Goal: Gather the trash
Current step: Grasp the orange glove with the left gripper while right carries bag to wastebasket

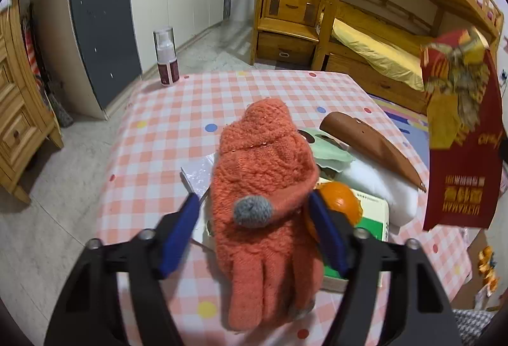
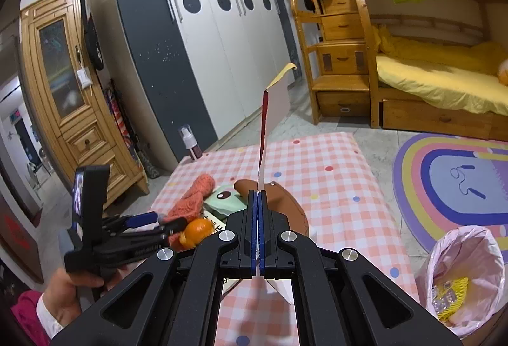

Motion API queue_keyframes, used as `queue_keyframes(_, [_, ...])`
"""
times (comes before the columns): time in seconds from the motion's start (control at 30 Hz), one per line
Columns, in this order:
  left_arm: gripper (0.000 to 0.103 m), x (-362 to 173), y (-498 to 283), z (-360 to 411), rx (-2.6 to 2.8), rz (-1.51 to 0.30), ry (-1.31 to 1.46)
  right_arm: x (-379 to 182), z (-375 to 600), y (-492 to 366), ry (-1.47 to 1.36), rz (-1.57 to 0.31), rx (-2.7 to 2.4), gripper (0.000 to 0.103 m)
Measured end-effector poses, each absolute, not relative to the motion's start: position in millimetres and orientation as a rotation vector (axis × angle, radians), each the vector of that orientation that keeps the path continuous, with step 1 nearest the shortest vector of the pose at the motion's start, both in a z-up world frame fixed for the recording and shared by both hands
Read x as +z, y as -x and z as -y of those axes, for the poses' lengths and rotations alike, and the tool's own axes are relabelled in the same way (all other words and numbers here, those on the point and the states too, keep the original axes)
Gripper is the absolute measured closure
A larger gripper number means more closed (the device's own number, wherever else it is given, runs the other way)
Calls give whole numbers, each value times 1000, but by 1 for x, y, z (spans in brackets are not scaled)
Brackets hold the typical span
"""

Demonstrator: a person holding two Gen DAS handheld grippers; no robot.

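Glove (image 1: 266,187) on pile mid tabletop (image 1: 158,130), orange (image 1: 341,203) just right of it. Bottle (image 1: 166,60) at far-left corner. Bin bag (image 2: 466,276) on floor, right of tabletop.

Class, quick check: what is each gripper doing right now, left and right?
Left gripper: open, its blue pads on either side of the orange glove, not pressing it.
Right gripper: closed on the red wrapper.

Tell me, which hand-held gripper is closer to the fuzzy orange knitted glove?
Left. The left hand-held gripper straddles the fuzzy orange knitted glove; the right hand-held gripper is off beside it, pinching a red wrapper.
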State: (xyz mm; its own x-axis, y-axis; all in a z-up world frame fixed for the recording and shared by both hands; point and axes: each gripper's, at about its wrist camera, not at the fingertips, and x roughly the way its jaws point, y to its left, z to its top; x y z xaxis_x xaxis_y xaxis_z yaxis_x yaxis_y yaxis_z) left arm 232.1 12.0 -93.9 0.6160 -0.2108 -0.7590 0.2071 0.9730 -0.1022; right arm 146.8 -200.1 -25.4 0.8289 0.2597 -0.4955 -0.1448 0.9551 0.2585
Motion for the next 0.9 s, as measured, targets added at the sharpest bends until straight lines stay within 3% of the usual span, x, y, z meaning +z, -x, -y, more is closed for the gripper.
queue_keyframes(0.03, [58,-95,-234,-14,-248,-884,17,-26,199,-147,-212,-557,220,103])
queue_keyframes(0.13, [81,-99,-234,-15,-244,-897,5,-26,198,-144,-205,-554,228,103])
queue_keyframes(0.23, [93,-90,-227,-18,-257,-850,-2,-25,196,-142,-197,-544,232,103])
queue_keyframes(0.6, [95,-26,-190,-42,-288,-612,74,-21,201,-137,-210,-510,238,103])
queue_keyframes(0.9, [95,36,-155,-20,-296,-506,-26,-12,222,-120,-286,-449,235,103])
